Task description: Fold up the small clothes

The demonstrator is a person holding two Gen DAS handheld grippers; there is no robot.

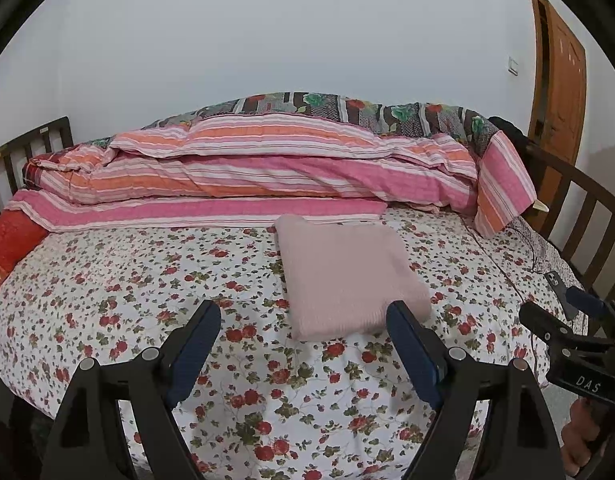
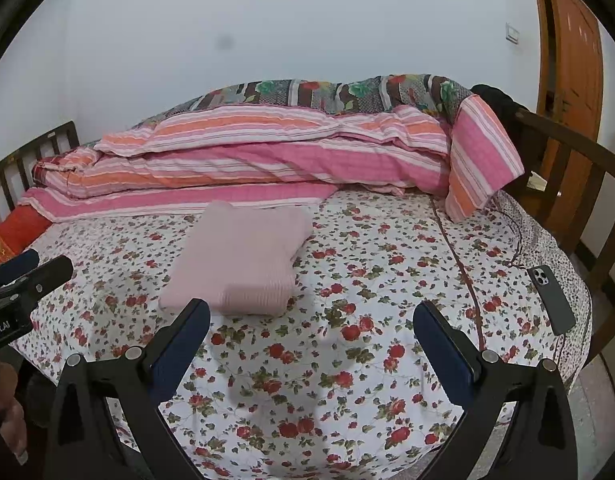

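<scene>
Pink folded garment [image 1: 347, 276], near corner behind gripper [image 1: 303, 320]

A bed [image 1: 119, 280] under a flowered sheet

A folded pink garment [image 1: 347, 276] lies mid-bed; striped pink-and-orange quilts [image 1: 267, 168] are heaped along the wall side, a red cushion [image 1: 11, 244] at one end, a dark phone [image 2: 553, 300] near the other edge.

Pink garment [image 1: 349, 276]: soft knitted cloth, matt, with a ribbed band along its near edge. Bed sheet [image 1: 147, 280]: thin printed cotton-like cloth, floral, matt, lightly creased. Striped quilt [image 1: 267, 168]: puckered woven cloth. Bed rail [image 2: 579, 184]: dark wood with a dull sheen. Door [image 1: 559, 92]: varnished orange-brown wood. Phone [image 2: 553, 300]: smooth dark back. Left claw [image 1: 303, 332] and right claw [image 2: 311, 330]: matt black plastic, dark blue finger pads, bright metal pins.
</scene>
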